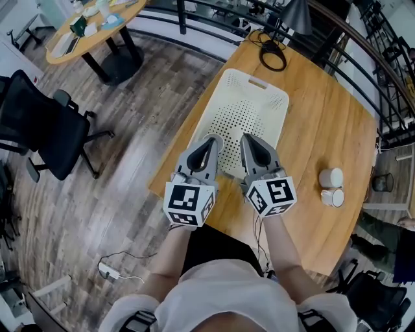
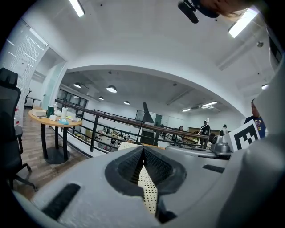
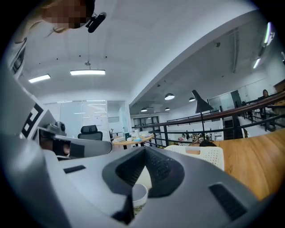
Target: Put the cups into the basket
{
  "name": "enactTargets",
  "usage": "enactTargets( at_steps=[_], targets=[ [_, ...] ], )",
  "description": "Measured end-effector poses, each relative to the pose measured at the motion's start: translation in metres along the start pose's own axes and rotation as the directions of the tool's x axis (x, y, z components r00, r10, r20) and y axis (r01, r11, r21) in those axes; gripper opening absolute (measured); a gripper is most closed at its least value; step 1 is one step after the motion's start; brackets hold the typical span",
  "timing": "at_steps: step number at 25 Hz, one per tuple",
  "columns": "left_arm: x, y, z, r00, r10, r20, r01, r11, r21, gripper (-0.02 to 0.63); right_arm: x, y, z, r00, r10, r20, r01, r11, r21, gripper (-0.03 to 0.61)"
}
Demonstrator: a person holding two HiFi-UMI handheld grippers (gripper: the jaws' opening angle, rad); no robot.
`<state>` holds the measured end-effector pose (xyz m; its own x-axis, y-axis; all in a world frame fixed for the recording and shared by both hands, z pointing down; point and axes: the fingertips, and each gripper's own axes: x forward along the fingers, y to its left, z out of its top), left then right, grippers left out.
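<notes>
The white perforated basket (image 1: 259, 97) lies on the wooden table (image 1: 324, 130). Both grippers hover side by side over its near end. My left gripper (image 1: 211, 140) has its jaws together with nothing between them; the basket's holed floor (image 2: 147, 189) shows below its tips. My right gripper (image 1: 249, 139) is also shut and empty. Below its closed tips (image 3: 144, 150) a white cup (image 3: 139, 196) stands on the basket floor; in the head view that cup is hidden under the gripper. Two more white cups (image 1: 331, 177) (image 1: 333, 198) sit close together on the table, right of the basket.
A coiled black cable (image 1: 273, 55) lies at the table's far end by a dark lamp (image 1: 297, 16). A black railing (image 1: 363, 58) runs behind the table. A black office chair (image 1: 39, 130) and a round table (image 1: 91, 29) stand to the left, a power strip (image 1: 107, 271) on the floor.
</notes>
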<state>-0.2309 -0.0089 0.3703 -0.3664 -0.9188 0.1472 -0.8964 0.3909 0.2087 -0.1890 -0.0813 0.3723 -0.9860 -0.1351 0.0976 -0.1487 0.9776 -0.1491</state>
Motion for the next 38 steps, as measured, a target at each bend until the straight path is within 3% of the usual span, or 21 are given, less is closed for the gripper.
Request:
enactTargets(
  at_steps=[11, 15, 18, 24, 31, 38],
  targets=[
    [0.005, -0.004, 0.003, 0.999, -0.032, 0.002, 0.032, 0.999, -0.002, 0.009, -0.010, -0.001, 0.011, 0.996, -0.064, 0.056, 0.068, 0.994, -0.083, 0.011],
    [0.021, -0.026, 0.006, 0.995, -0.097, 0.008, 0.097, 0.995, 0.010, 0.009, -0.030, -0.021, 0.024, 0.987, -0.099, 0.126, 0.101, 0.995, -0.003, 0.011],
    [0.034, -0.061, 0.002, 0.982, -0.187, -0.006, 0.187, 0.982, 0.029, 0.009, -0.062, -0.046, 0.034, 0.971, -0.168, 0.171, 0.174, 0.984, -0.020, 0.011],
    [0.046, -0.131, -0.010, 0.941, -0.337, -0.035, 0.338, 0.940, 0.041, 0.009, -0.135, -0.089, 0.040, 0.921, -0.322, 0.218, 0.334, 0.943, -0.018, 0.011],
    [0.058, -0.226, -0.028, 0.858, -0.508, -0.083, 0.513, 0.857, 0.059, 0.009, -0.223, -0.134, 0.036, 0.850, -0.473, 0.233, 0.473, 0.879, 0.060, 0.011],
    [0.056, -0.308, -0.048, 0.779, -0.616, -0.121, 0.625, 0.779, 0.054, 0.009, -0.300, -0.162, 0.030, 0.789, -0.569, 0.232, 0.567, 0.820, 0.081, 0.011]
  ],
)
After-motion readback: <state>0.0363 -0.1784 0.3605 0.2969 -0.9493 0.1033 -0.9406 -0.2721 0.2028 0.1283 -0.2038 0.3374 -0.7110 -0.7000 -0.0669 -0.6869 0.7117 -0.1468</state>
